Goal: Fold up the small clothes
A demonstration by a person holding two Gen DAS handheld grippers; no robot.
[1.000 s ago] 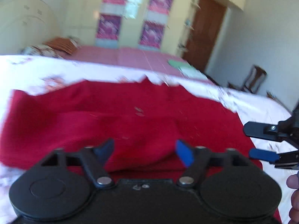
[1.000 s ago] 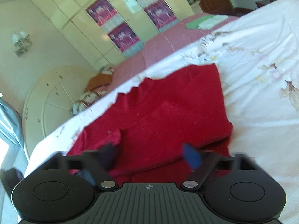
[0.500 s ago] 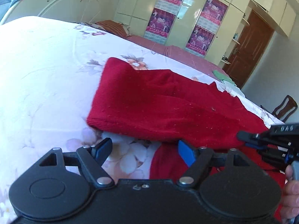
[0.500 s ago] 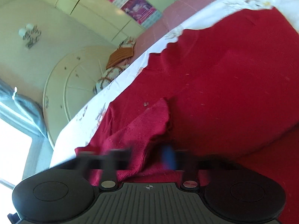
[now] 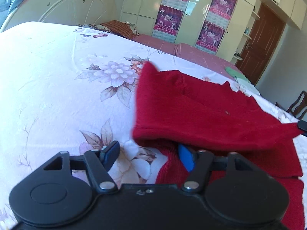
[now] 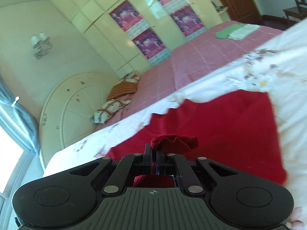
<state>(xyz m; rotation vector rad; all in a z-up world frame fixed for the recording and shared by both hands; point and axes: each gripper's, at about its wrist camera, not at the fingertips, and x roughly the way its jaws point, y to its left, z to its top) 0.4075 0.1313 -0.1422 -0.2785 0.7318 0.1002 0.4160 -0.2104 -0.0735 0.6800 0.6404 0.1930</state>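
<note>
A red knit garment [image 5: 201, 113] lies partly folded on the floral white bedsheet [image 5: 57, 88]. My left gripper [image 5: 147, 155] is open, low at the garment's near left corner; its right blue pad [image 5: 187, 158] sits under the folded edge, its left pad over the sheet. In the right wrist view my right gripper [image 6: 154, 154] is shut on a bunched edge of the red garment [image 6: 220, 122], which ruffles up just past the fingertips. The tip of the right gripper shows at the far right of the left wrist view [image 5: 302, 125].
A second bed with a pink cover [image 6: 201, 57] holds pillows [image 6: 107, 111] and folded green and white cloth [image 6: 236, 31]. Cream wardrobes with posters [image 5: 172, 17], a brown door [image 5: 262, 44] and a chair [image 5: 299, 105] stand behind.
My right gripper has closed on the garment's edge. My left gripper has moved in toward the garment's left corner, its right pad now under the folded edge.
</note>
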